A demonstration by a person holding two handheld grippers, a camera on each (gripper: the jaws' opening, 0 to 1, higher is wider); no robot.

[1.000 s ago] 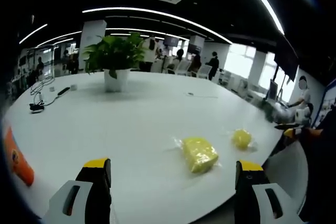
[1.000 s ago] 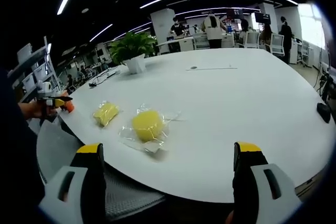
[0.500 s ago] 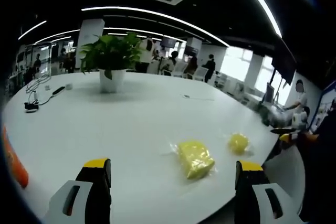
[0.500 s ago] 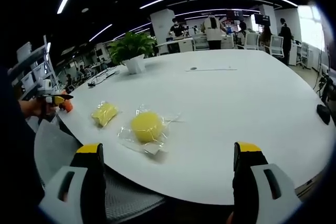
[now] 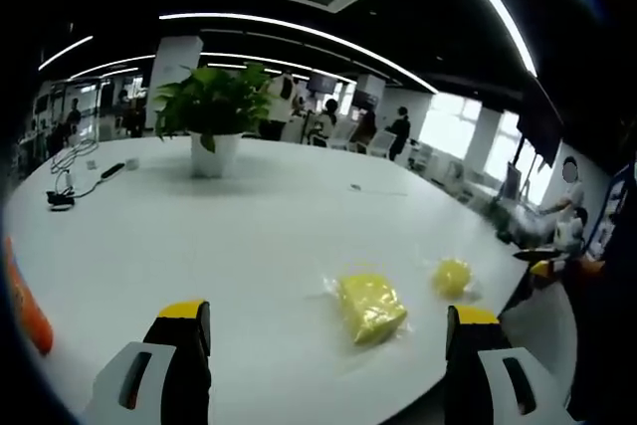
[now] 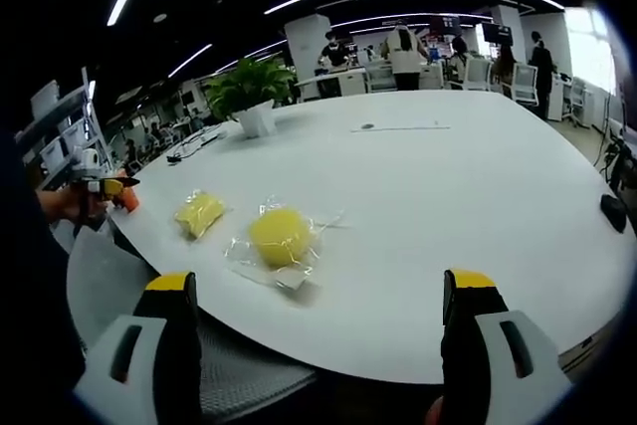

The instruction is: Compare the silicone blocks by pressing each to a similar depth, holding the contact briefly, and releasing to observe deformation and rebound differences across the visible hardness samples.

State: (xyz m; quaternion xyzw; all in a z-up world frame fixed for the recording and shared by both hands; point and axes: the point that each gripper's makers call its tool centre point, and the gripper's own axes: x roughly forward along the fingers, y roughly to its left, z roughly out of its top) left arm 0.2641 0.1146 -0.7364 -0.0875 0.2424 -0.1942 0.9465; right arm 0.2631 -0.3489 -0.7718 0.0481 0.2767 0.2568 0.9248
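White and wide, the table (image 5: 249, 236) runs back to a potted plant (image 5: 212, 111) under long ceiling light strips, with people standing among desks far behind. 2 yellow silicone blocks lie in clear wrappers near the table's front edge: in the left gripper view the squarish block (image 5: 370, 306) sits between the jaws' line of sight and the rounder block (image 5: 452, 276) lies just beyond it to the right; in the right gripper view the rounder block (image 6: 280, 234) is the nearer one and the squarish block (image 6: 198, 213) lies to its left. The left gripper (image 5: 323, 330) hangs short of the table edge with its yellow-tipped jaws spread wide and nothing between them, and the right gripper (image 6: 318, 296) is the same, wide apart and touching neither block. Since 1 second ago both views have barely shifted; the blocks lie where they were. An orange object (image 5: 25, 306) peeks in at the left.
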